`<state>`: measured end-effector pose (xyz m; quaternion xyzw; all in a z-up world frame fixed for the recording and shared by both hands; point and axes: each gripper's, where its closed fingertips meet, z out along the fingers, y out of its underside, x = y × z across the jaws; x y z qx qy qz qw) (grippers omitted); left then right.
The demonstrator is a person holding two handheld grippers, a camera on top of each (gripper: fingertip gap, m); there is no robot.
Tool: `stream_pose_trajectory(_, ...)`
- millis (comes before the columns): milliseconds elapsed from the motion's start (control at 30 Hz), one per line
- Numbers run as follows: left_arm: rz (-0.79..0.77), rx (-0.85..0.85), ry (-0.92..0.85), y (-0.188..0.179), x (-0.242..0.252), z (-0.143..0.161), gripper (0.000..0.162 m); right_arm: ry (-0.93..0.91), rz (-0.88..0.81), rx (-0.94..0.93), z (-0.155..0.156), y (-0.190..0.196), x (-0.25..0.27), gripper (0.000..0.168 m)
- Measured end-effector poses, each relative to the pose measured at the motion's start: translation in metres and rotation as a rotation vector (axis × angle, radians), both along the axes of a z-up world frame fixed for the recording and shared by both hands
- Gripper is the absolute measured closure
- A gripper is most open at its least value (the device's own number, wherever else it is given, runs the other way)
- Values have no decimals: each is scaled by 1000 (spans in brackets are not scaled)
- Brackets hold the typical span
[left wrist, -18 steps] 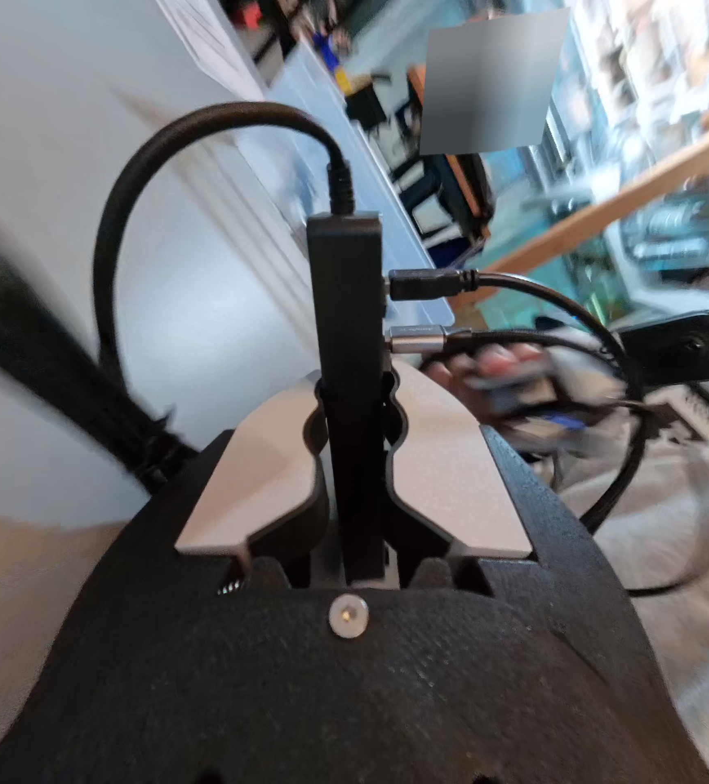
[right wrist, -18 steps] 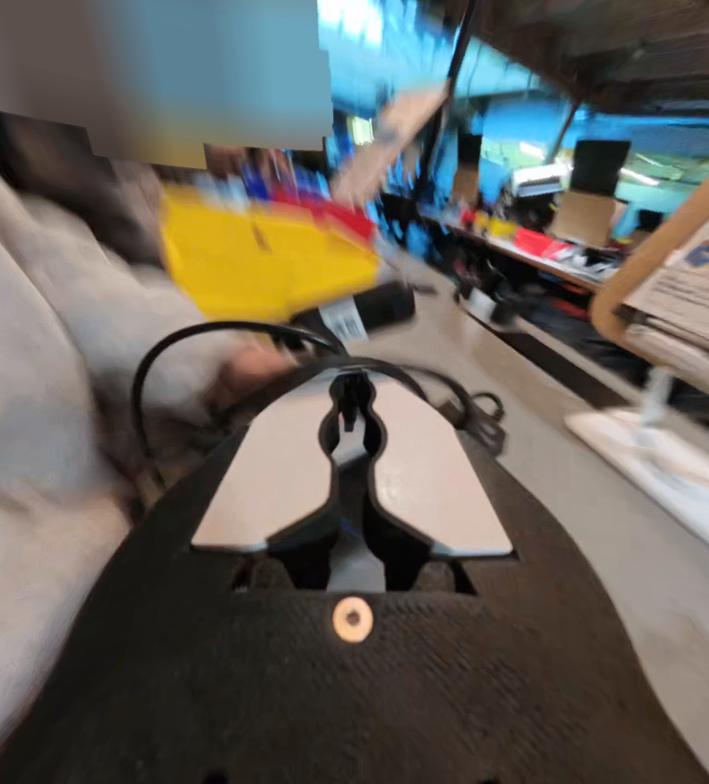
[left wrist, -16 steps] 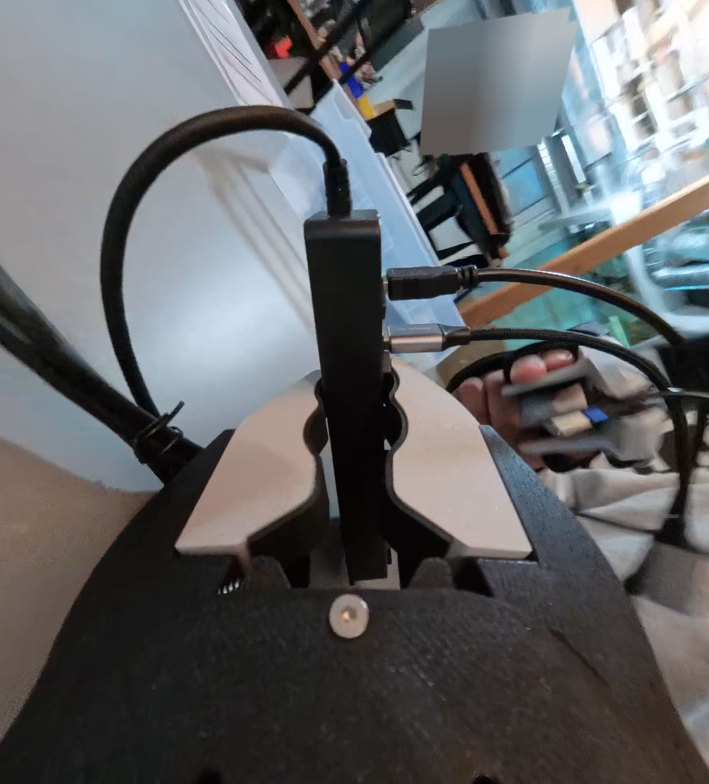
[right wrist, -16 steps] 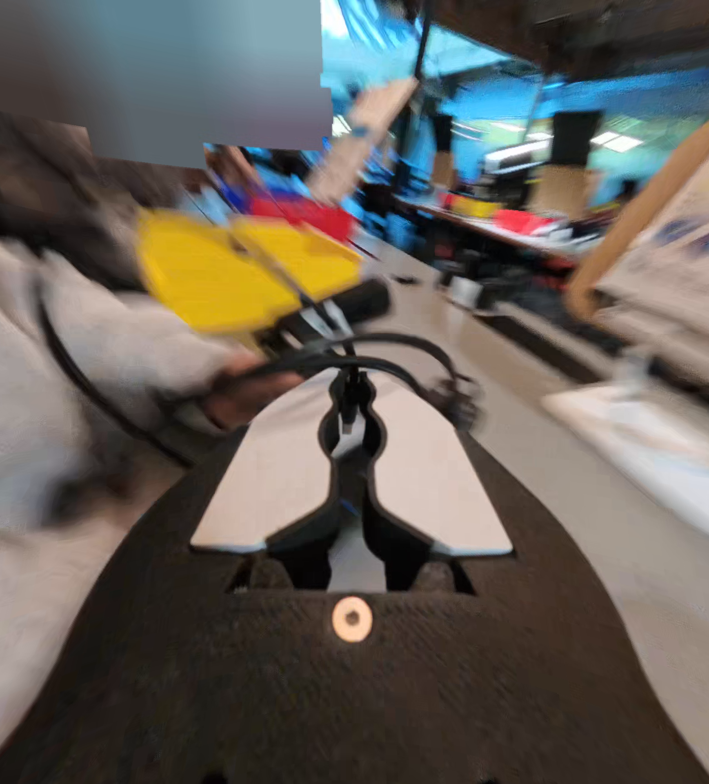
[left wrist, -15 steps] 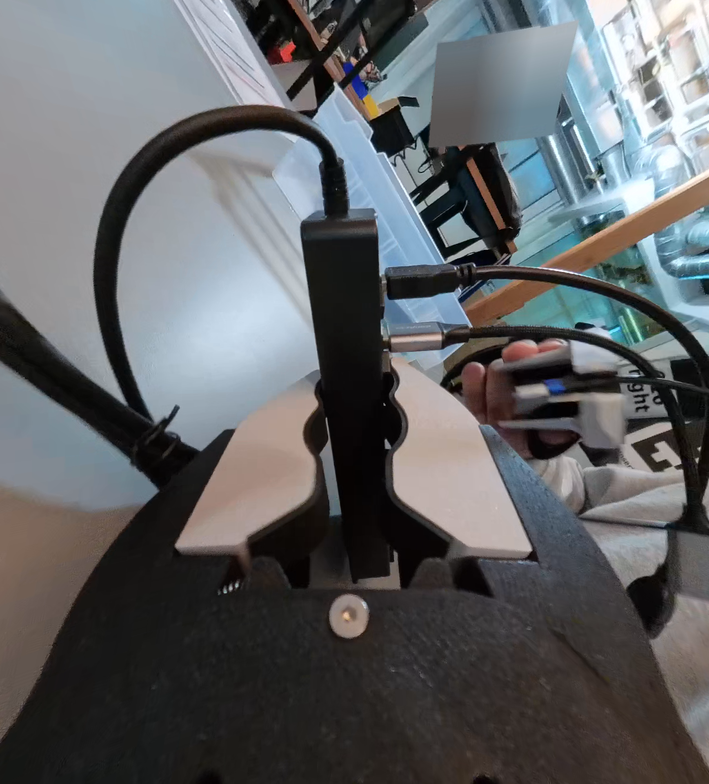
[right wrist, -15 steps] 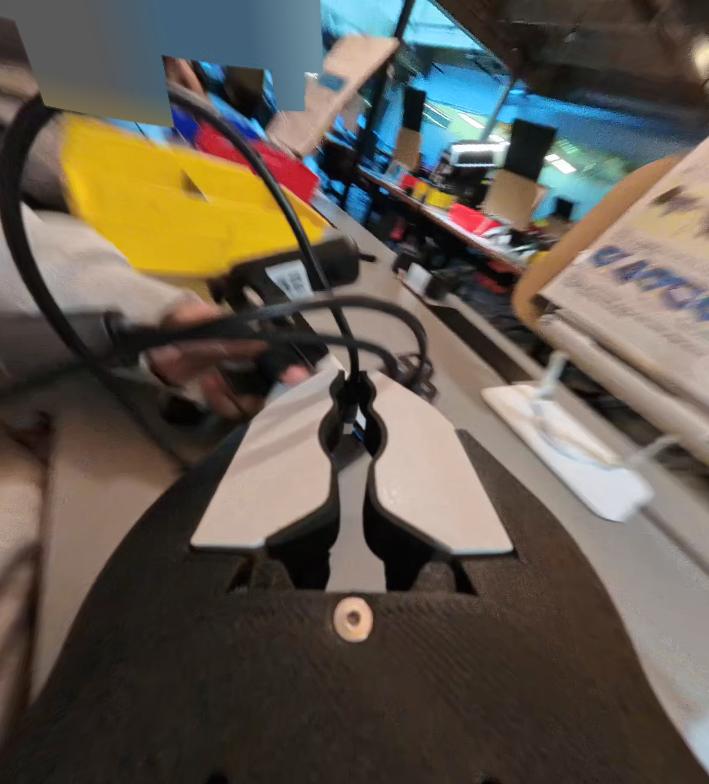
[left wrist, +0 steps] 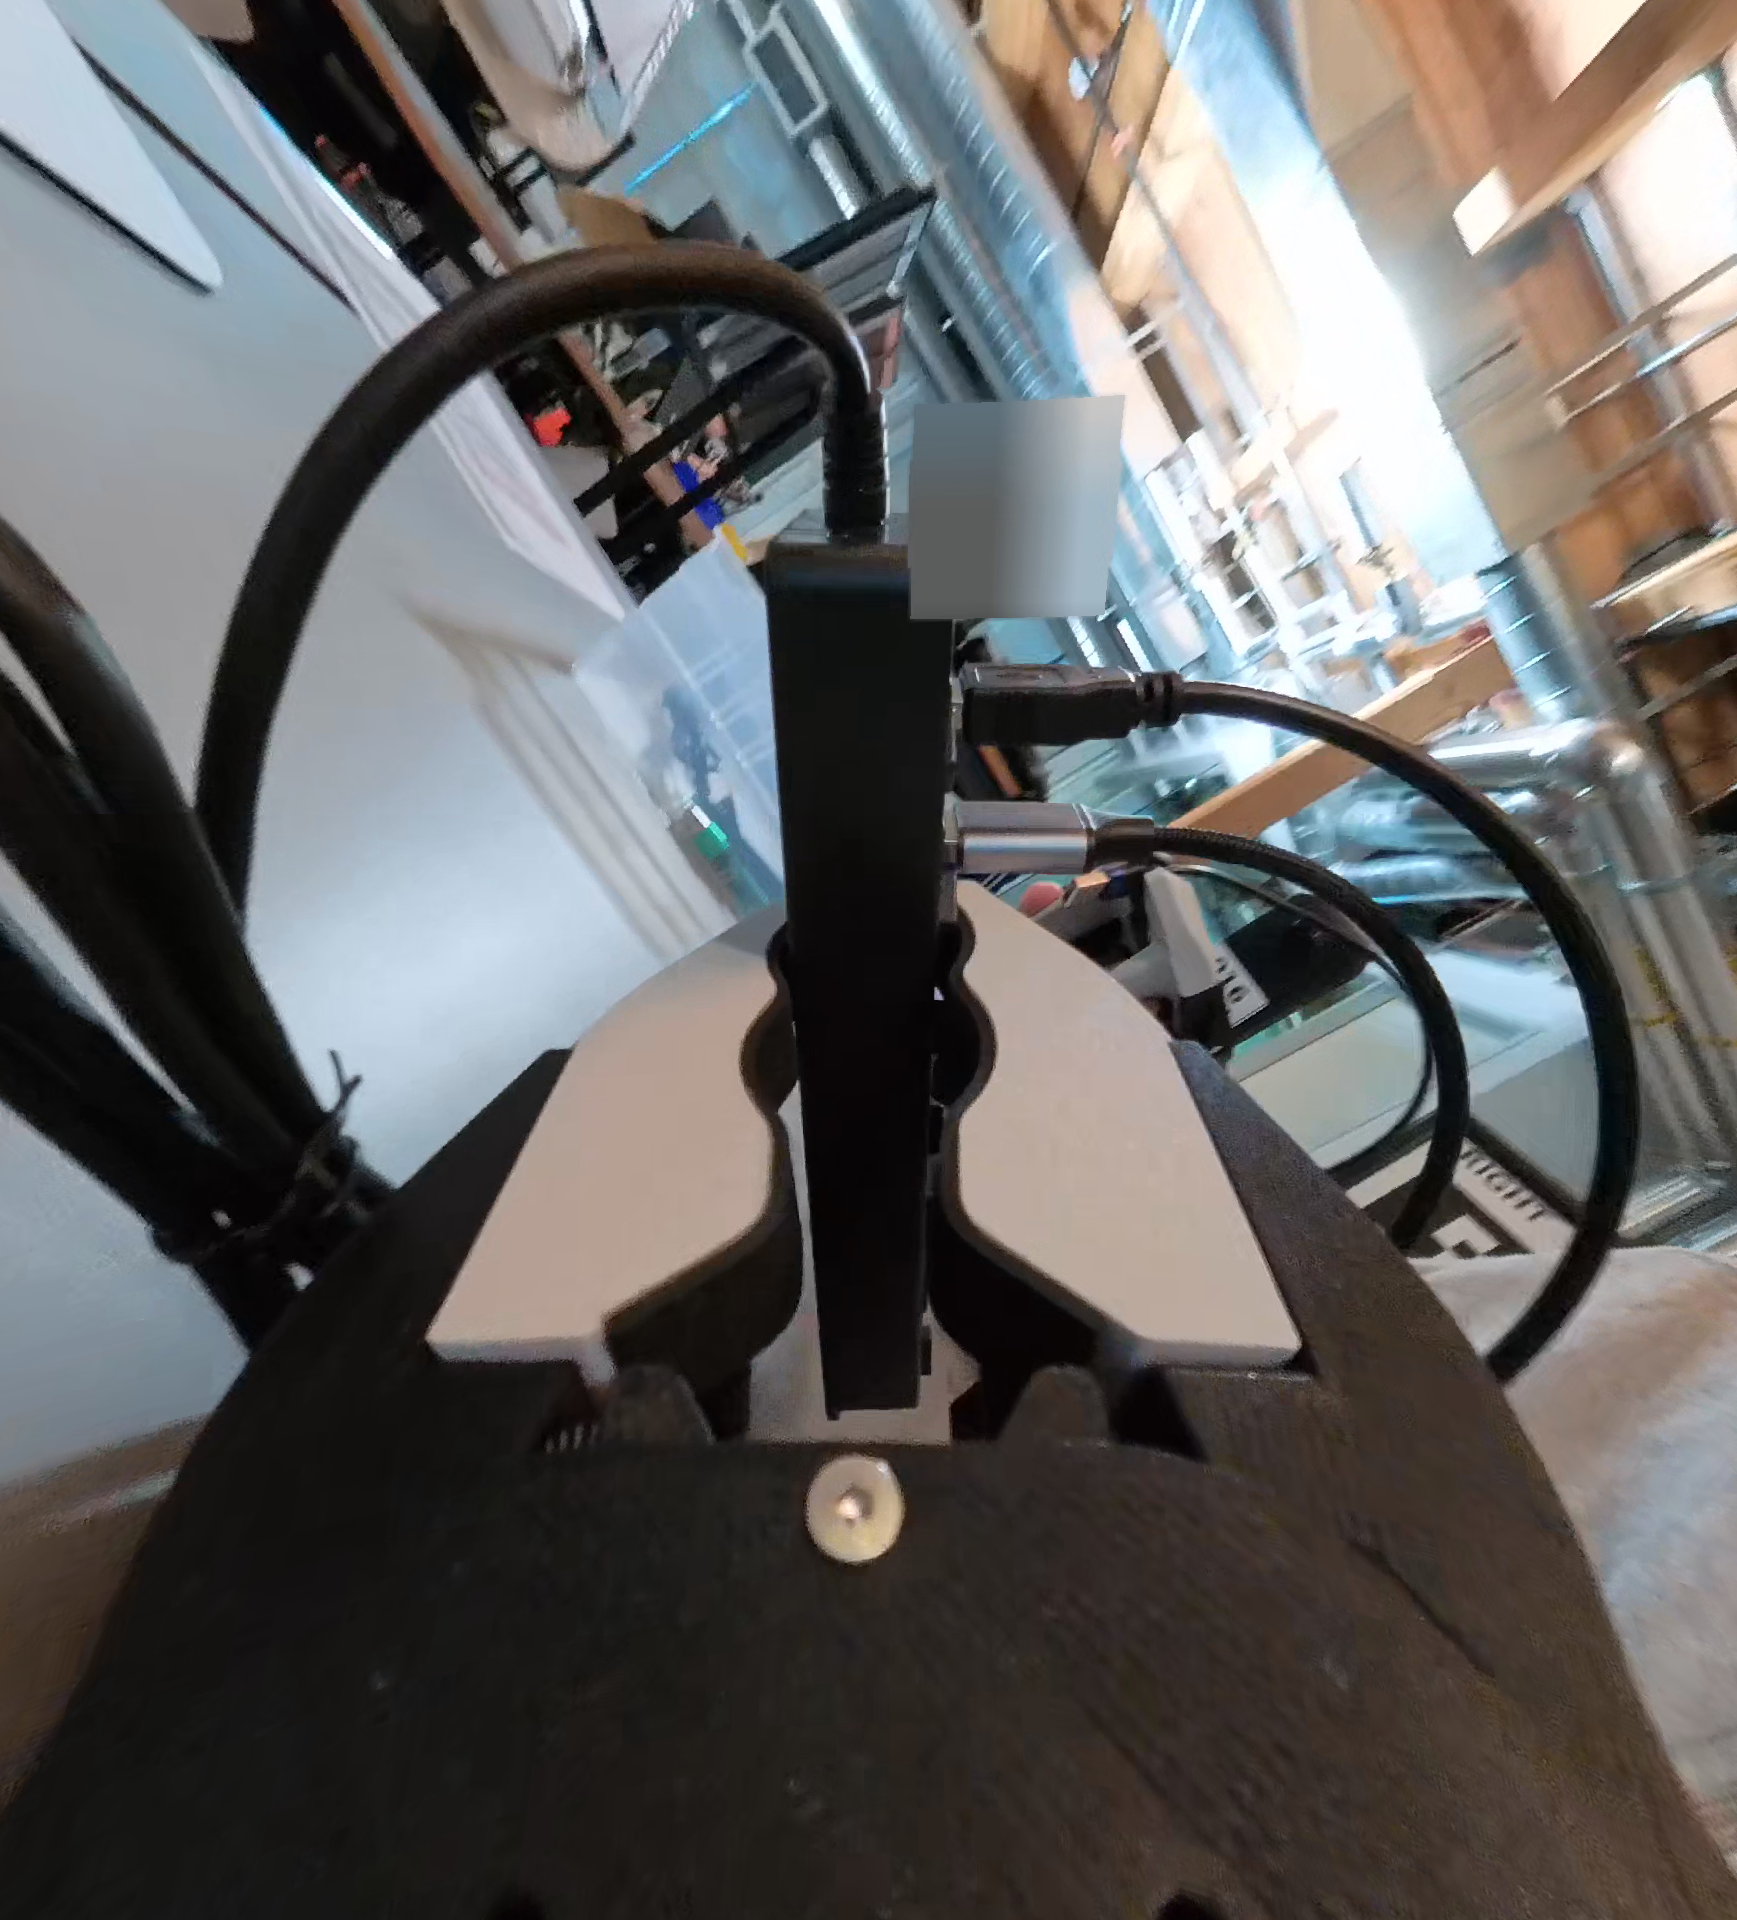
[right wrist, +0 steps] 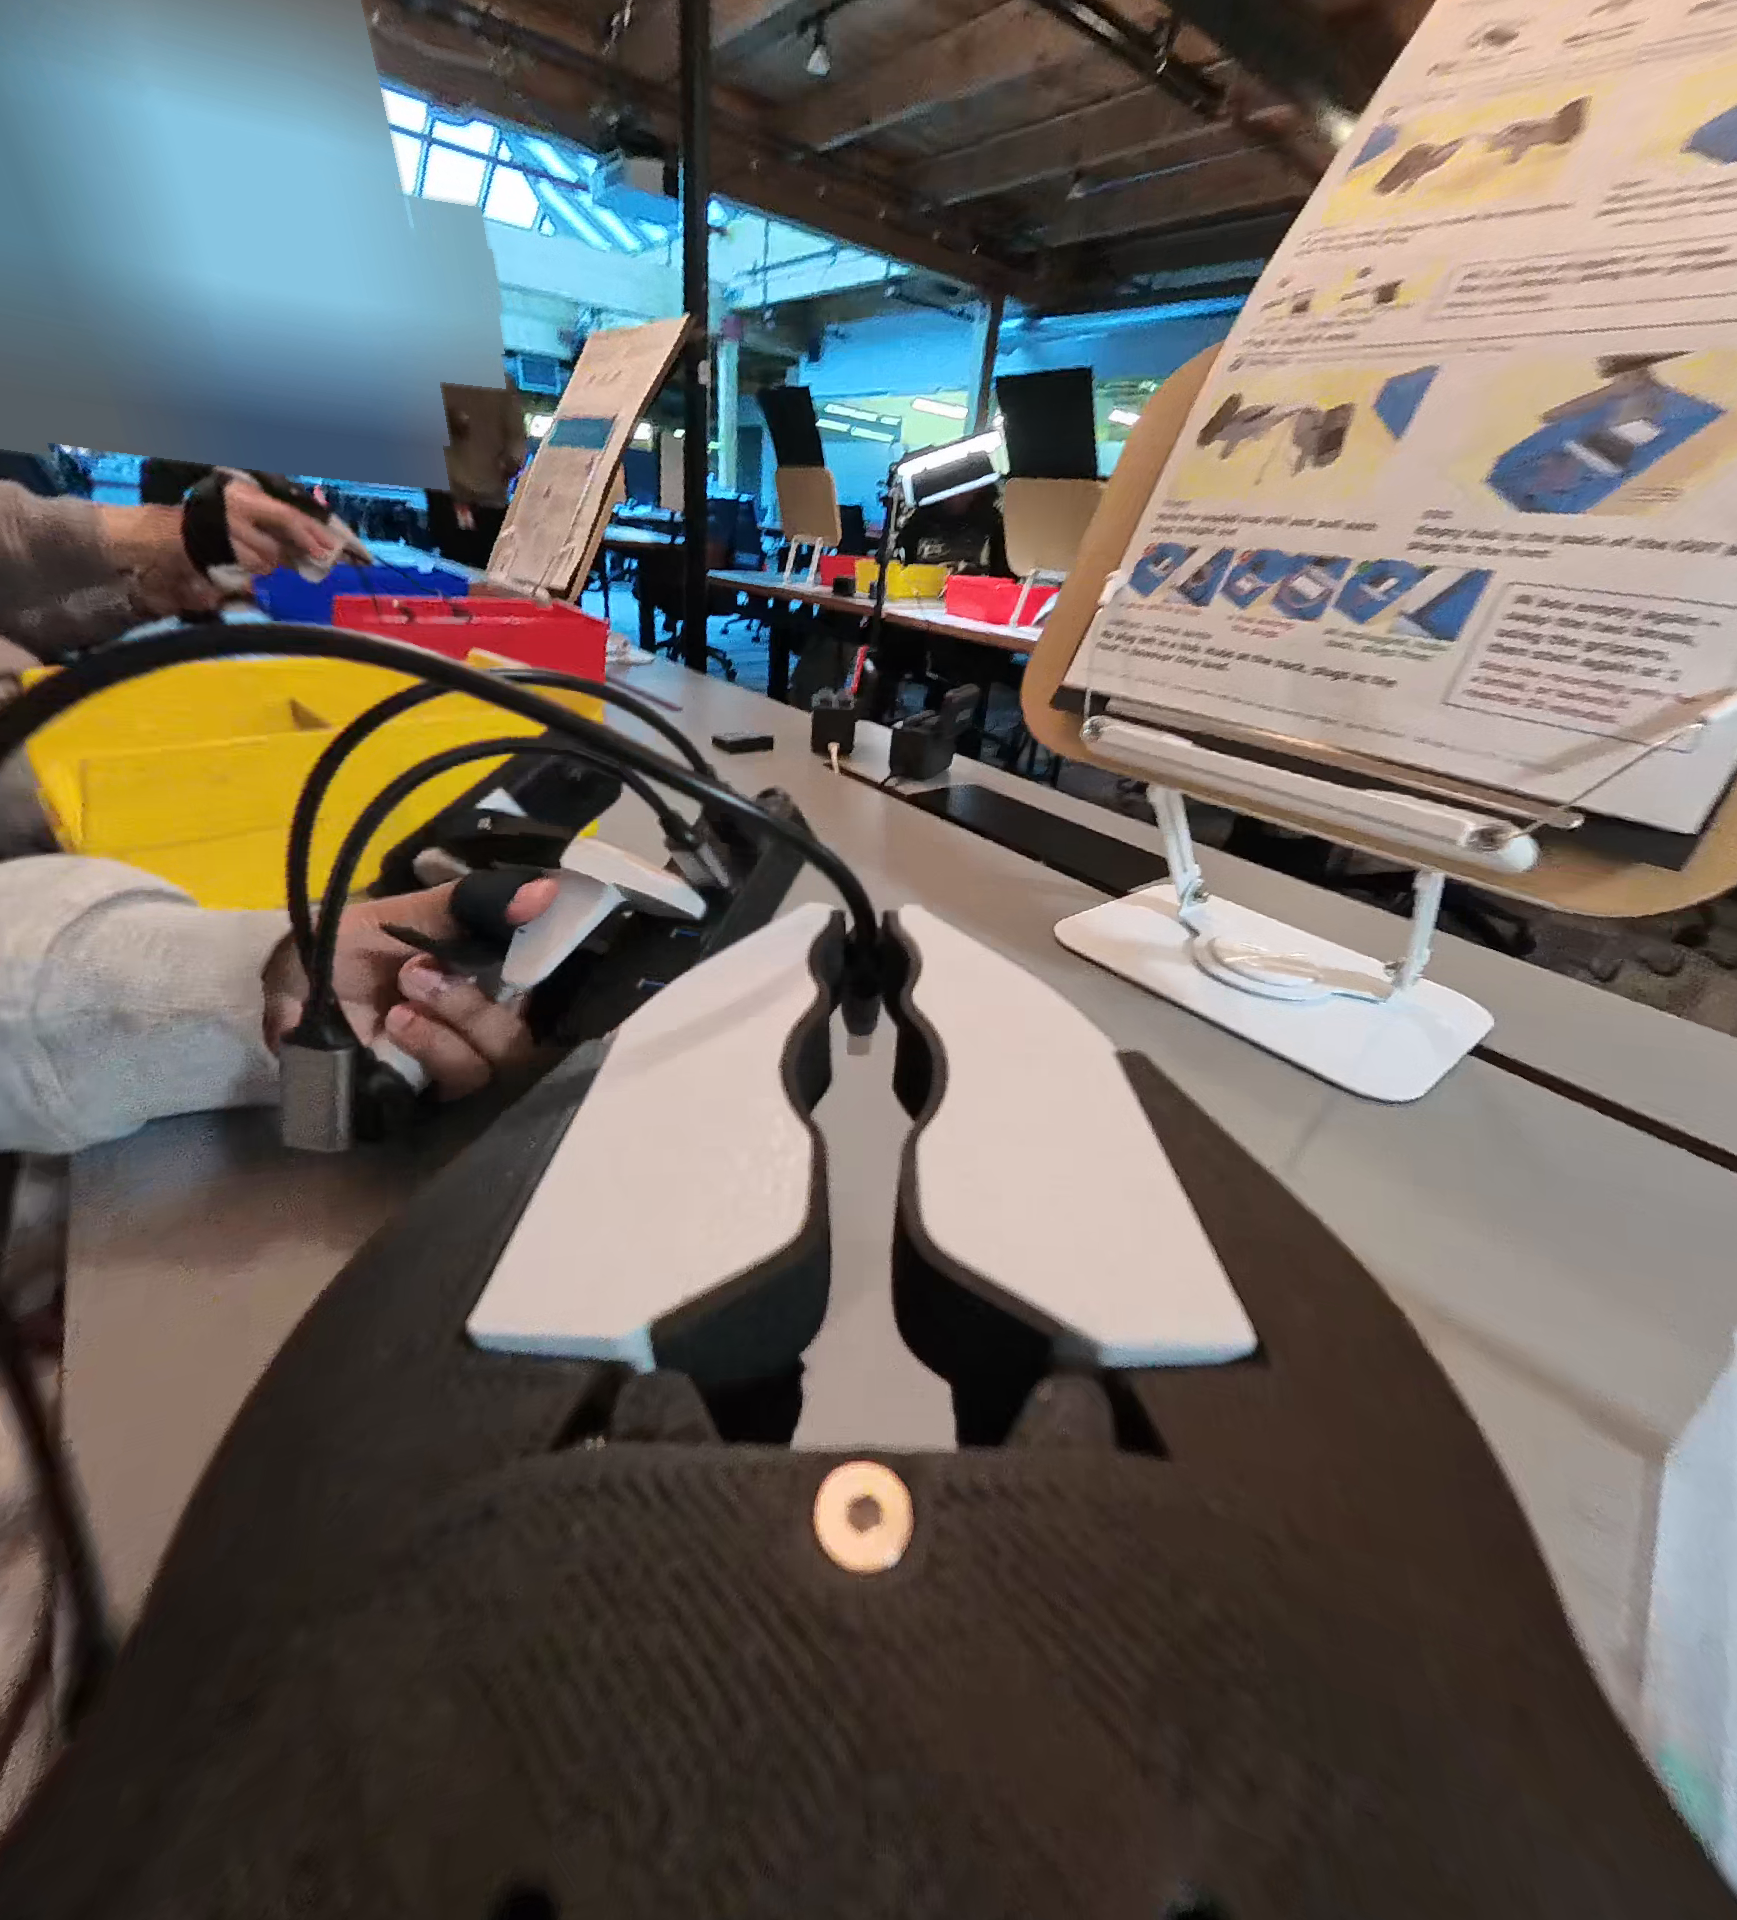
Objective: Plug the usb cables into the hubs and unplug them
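Observation:
In the left wrist view my left gripper [left wrist: 864, 935] is shut on a black USB hub [left wrist: 859, 831], held upright between the fingers. A black plug [left wrist: 1040, 701] and a silver plug [left wrist: 1025, 836] sit in the hub's right side. The hub's own thick cable [left wrist: 552, 312] leaves its top and loops left. In the right wrist view my right gripper [right wrist: 859, 971] is shut on a small black cable plug [right wrist: 859, 987], whose metal tip points back toward the camera. Its cable [right wrist: 324, 655] arcs left to a grey splitter block [right wrist: 316, 1091]. The left gripper [right wrist: 573, 914] and its hand lie to the left.
A yellow bin [right wrist: 220, 769] and a red bin [right wrist: 469, 623] stand behind the hand on the grey table [right wrist: 1259, 1195]. An instruction sheet on a stand [right wrist: 1466, 468] with a white base [right wrist: 1279, 997] is at the right. A tied black cable bundle [left wrist: 116, 1039] hangs at the left. Left tips to right tips: about 15 cm.
Both views have swung and steadied. The left gripper still holds the hub with both cables in it. The right gripper still holds its plug and now sits to the right of the left hand.

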<state>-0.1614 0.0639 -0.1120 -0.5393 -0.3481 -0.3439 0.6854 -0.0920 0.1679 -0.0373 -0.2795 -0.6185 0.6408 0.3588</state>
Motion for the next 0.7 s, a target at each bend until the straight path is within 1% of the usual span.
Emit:
stream_pose_trajectory(67, 12, 40, -12, -4, -3, 6, 136, 36, -28, -29, 13, 9, 2, 162)
stream_pose_trajectory(100, 15, 34, -11, -5, -4, 6, 137, 61, -47, -38, 23, 14, 4, 162)
stream_pose_trajectory(200, 16, 1, 16, -3, -2, 4, 137, 148, -170, 3, 63, 45, 8, 161)
stream_pose_trajectory(300, -4, 11, 19, 1, 3, 6, 137, 192, -377, 75, 102, 100, 11, 161)
stream_pose_trajectory(367, -15, 21, 17, 2, 7, 7, 137, 189, -535, 128, 114, 145, 13, 161)
stream_pose_trajectory(433, -29, 21, 14, 4, 10, 7, 137, 156, -691, 179, 110, 192, 11, 161)
stream_pose_trajectory(533, -34, 8, 14, 6, 13, 5, 137, 58, -870, 209, 83, 252, 5, 161)
stream_pose_trajectory(600, -37, 10, 20, 7, 15, 6, 137, -12, -931, 223, 64, 276, 0, 161)
stream_pose_trajectory(700, -46, 6, 35, 8, 18, 7, 137, -147, -993, 298, 29, 302, -14, 161)
